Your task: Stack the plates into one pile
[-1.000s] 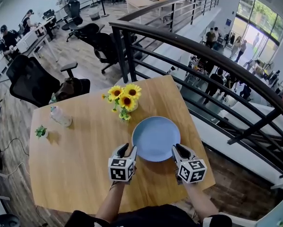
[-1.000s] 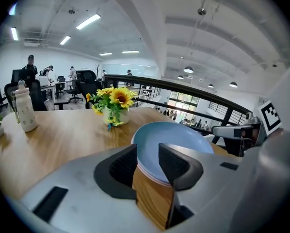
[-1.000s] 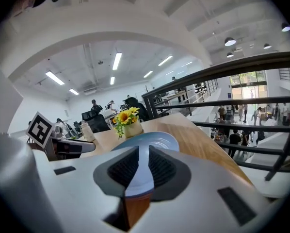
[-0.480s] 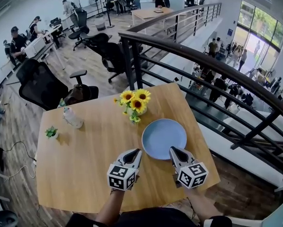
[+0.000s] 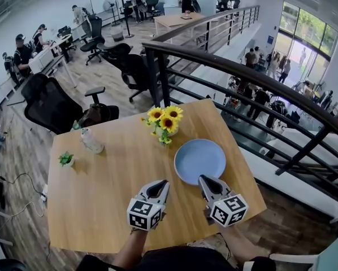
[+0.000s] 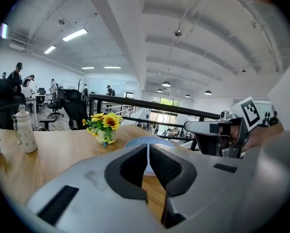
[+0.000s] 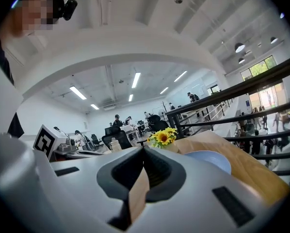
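One blue plate [image 5: 200, 160] shows on the table [image 5: 101, 202], so we judge stacking done; our left gripper [image 5: 163, 183] has just closed on nothing, our right gripper [image 5: 203, 179] is closed and empty too.

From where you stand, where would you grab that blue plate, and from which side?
The near rim of the blue plate, approached low from the person's side. It lies flat on the table, so only its thin edge offers jaws a hold: one under, one over. The sunflowers stand close by its far left edge, so that side is probably worse.
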`<state>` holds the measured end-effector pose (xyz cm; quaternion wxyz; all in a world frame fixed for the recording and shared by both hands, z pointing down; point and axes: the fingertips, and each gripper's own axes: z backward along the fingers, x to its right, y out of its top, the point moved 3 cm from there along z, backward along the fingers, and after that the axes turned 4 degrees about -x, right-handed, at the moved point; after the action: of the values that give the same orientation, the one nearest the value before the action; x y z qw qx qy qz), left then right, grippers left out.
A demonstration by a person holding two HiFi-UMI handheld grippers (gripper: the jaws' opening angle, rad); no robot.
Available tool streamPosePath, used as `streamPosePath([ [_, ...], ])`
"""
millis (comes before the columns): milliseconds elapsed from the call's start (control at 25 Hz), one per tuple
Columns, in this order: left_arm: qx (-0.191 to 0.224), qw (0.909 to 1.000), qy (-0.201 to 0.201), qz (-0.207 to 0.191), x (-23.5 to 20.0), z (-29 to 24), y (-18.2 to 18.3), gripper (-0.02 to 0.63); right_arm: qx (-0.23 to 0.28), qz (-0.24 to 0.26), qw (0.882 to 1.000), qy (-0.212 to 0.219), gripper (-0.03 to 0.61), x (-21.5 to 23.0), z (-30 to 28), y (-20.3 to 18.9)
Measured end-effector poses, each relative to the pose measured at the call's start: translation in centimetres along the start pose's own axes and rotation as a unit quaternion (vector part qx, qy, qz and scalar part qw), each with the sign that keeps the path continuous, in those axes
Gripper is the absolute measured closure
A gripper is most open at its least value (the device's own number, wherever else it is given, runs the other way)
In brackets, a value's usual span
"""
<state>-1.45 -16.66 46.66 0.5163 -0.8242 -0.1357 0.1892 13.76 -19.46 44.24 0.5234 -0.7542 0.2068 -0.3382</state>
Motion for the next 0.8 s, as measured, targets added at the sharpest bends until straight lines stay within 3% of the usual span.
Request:
streamPosePath([
  [800, 0.009, 0.9999, 0.002, -0.005, -0.3, 1.5, 0.2, 0.588, 0.006, 0.021, 1.0, 0.015, 0.575, -2.9, 0.2, 0.3],
])
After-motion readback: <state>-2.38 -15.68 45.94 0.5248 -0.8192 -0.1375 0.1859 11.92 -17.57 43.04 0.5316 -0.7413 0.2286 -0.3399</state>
